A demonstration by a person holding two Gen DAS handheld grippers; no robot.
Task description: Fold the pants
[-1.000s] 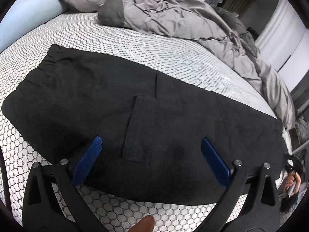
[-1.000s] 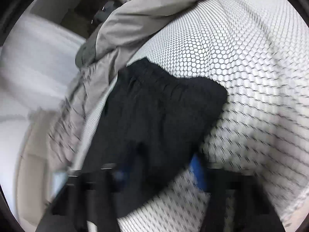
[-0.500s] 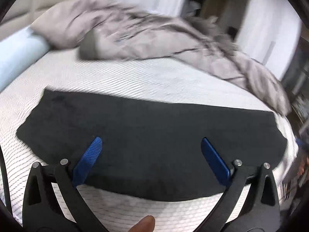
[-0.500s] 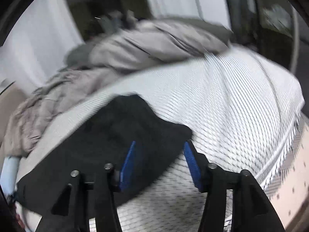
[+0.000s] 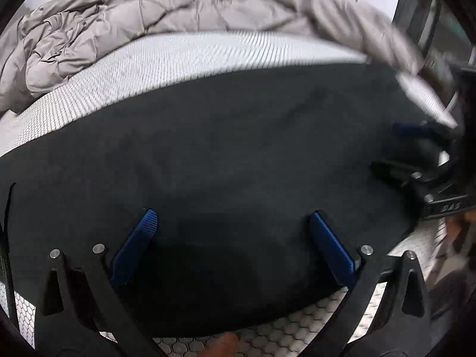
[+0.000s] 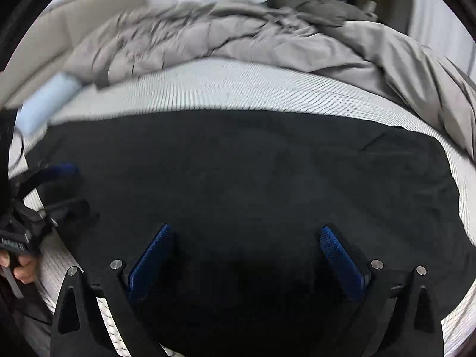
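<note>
With its jaws spread wide and nothing between the blue pads, the right gripper [image 6: 247, 263] hangs over the black pants [image 6: 253, 184]. Its jaws have just been opening, from nearly shut a second ago, when dark cloth sat at its fingers; by now that cloth has been let go. The left gripper [image 5: 233, 247] is likewise wide open and empty, as it was in both earlier frames, poised above the near edge of the same garment. Each gripper shows at the edge of the other's view, so the two are now side by side and facing the same way, whereas a second ago the right one viewed the pants along their length.

The pants lie flat on the white honeycomb-patterned mattress [image 5: 184, 59], as one long dark band running left to right. A rumpled grey duvet [image 6: 267, 35] is heaped behind them, and a pale blue pillow [image 6: 47, 101] lies at the far left.

Judgement: one fold has been laid and released. Both tools are free to take fresh holds for the next fold.
</note>
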